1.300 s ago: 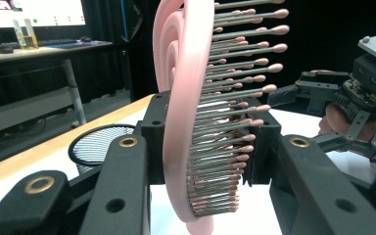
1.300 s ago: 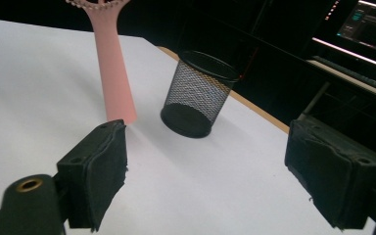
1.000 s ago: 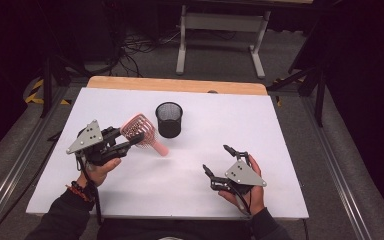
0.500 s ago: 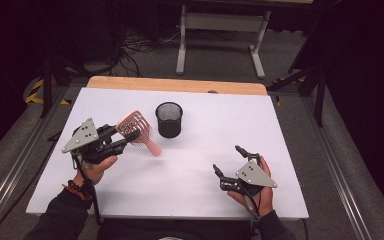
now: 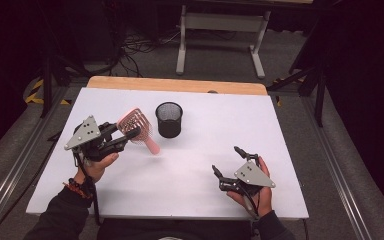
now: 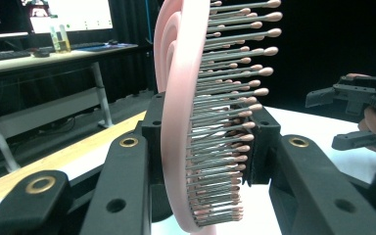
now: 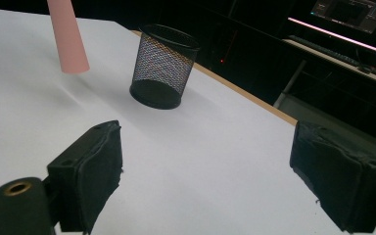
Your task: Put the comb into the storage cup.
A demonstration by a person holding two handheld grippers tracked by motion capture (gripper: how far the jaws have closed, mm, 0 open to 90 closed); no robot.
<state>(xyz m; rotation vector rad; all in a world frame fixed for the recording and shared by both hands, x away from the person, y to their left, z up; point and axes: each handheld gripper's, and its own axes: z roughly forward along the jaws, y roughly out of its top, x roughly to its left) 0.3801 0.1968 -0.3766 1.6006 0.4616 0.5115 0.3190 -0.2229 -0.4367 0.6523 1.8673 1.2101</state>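
On the table: white top with a wooden strip at the far edge; it carries 1 mesh cup, and both grippers work above it.
Mesh cup: black, upright, mouth open, nothing showing in it from the high view; it stands just beyond and to the right of the left gripper's fingertips, well apart from the right gripper's.
Hairbrush: pink, lifted off the table, pinched between the left fingers by its head; bristles face 1 pad, the smooth back the other. Its handle slants down past the fingertips toward the cup and seems to end just above the white top.
Left gripper: closed on the brush head, jaws pressing from both sides, as its own view shows.
Right gripper: jaws spread wide, nothing between them, the fingers pointing toward the cup from the near right of the table.
Done: brush picked up and clear of the surface.
Left: by my judgement, carrying the brush over the cup mouth, turning the handle down, and letting it drop in; the handle tip is short of the rim for now.
Risk: the grip sits on bristles, so the brush could twist as it tilts.
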